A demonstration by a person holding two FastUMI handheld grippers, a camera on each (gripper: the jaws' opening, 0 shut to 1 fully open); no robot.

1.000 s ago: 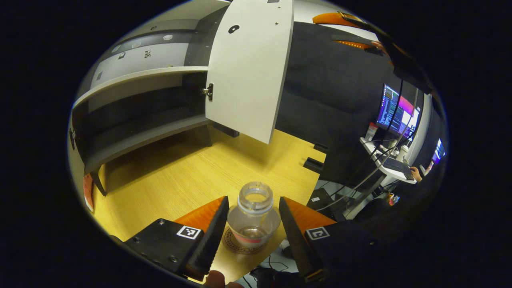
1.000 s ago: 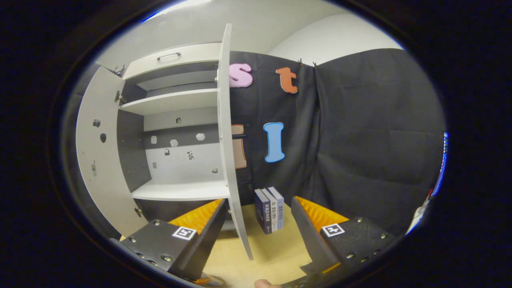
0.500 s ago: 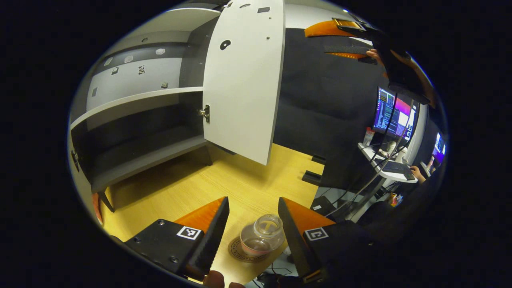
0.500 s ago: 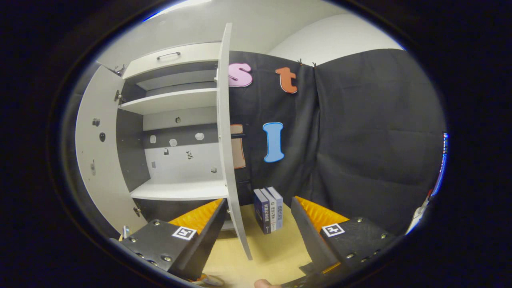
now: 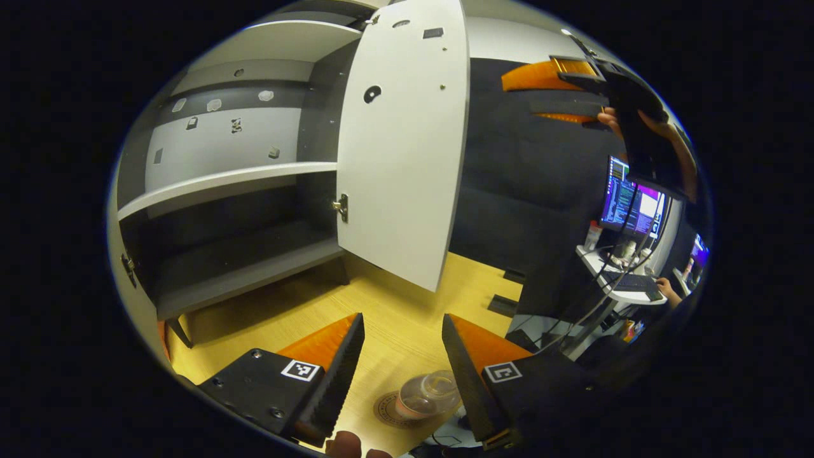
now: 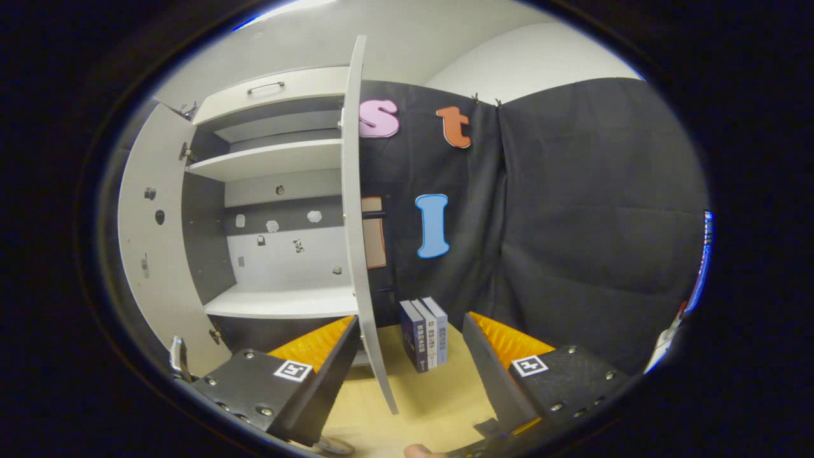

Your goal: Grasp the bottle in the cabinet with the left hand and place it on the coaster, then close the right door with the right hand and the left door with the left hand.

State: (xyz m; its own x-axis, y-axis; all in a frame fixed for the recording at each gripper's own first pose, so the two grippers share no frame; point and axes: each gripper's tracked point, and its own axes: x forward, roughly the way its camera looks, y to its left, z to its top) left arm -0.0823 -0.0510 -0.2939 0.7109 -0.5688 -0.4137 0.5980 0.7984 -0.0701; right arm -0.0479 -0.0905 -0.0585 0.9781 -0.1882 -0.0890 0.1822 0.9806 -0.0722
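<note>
Left tool (image 5: 399, 375) agape above bottle (image 5: 427, 394), seemingly on coaster (image 5: 389, 412).

White doors (image 5: 400, 146) and shelves (image 6: 280, 302) on a dark grey cabinet (image 6: 203, 242); yellow wood-grain table (image 5: 388, 312); clear bottle (image 5: 427, 394) with a pinkish band on a brown printed coaster (image 5: 389, 410); blue and grey books (image 6: 423, 334)

In the left gripper view the bottle (image 5: 427, 394) stands on the coaster (image 5: 394, 410) near the desk's (image 5: 381, 305) front edge, between the left claw's (image 5: 400, 375) spread fingers. Behind it the cabinet (image 5: 222, 191) sits on the desk, its right door (image 5: 400, 159) swung outward. In the right gripper view three books (image 6: 424, 332) stand on the desk to the right of that door, before the wall.
</note>
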